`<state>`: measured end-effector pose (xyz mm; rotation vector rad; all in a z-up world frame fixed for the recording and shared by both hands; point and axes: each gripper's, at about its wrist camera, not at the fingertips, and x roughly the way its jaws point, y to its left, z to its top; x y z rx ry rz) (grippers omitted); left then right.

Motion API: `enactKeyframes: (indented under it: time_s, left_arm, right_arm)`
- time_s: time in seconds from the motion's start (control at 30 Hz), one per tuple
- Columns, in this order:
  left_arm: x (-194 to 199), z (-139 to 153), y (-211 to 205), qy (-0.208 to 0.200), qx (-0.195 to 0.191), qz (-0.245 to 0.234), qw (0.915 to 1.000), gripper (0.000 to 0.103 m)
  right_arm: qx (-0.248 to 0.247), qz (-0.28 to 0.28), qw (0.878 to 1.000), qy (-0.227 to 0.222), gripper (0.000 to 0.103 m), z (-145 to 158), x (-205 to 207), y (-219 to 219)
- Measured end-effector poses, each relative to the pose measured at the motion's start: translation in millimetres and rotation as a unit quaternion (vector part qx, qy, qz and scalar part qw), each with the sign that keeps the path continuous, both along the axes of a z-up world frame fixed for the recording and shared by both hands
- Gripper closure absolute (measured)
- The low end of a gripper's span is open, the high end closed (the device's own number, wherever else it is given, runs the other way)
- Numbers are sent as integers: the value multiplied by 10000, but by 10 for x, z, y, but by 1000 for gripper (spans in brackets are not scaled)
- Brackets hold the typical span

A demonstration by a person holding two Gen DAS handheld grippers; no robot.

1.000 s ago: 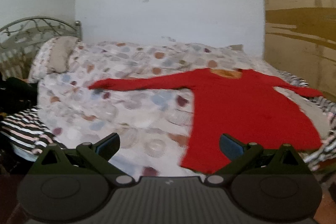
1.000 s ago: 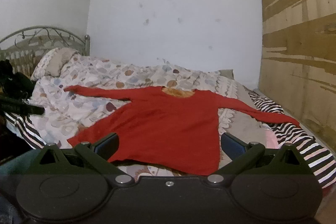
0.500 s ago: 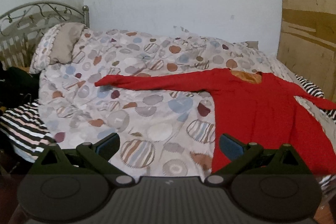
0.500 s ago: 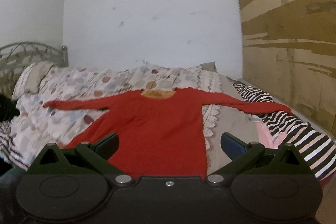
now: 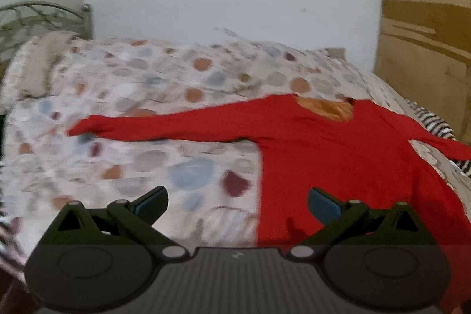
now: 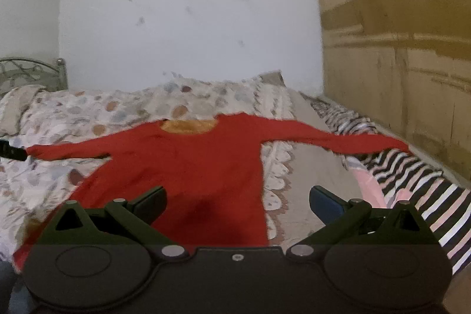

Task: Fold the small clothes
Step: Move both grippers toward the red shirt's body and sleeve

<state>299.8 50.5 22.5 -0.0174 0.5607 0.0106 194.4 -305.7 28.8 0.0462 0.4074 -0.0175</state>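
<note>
A red long-sleeved top lies flat on the bed, both sleeves stretched out sideways, orange lining showing at the neck. In the left wrist view my left gripper hovers open over the quilt at the top's left side edge, holding nothing. In the right wrist view the same red top spreads across the bed, and my right gripper is open above its lower right part, with nothing between the fingers. The tip of the left gripper shows beside the left cuff.
A spotted quilt covers the bed, with a pillow and metal headboard at far left. Striped fabric lies along the right side. A white wall stands behind, a brown wooden panel on the right.
Both grippers have moved closer over the bed; the left view now sits nearer the top's left edge, the right view has shifted rightward. The red top lies as before.
</note>
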Motion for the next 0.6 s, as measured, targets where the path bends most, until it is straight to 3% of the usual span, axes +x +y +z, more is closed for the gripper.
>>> enactKeyframes:
  time_s: [0.17, 0.27, 0.33, 0.6]
  left_arm:
    - [407, -328, -364, 289, -194, -288, 9990, 0]
    - [563, -483, -523, 406, -189, -398, 9982, 0]
    - [632, -567, -597, 464, -198, -445, 9977, 0]
    - [653, -659, -655, 516, -170, -583, 9968, 0]
  right_arm:
    - [175, -298, 9992, 189, 0, -159, 514, -406]
    - [508, -411, 9961, 589, 0, -257, 894, -781]
    - [682, -696, 9934, 605, 0, -313, 1131, -1084]
    - [1572, -1862, 9680, 603, 1, -423, 2072, -2426]
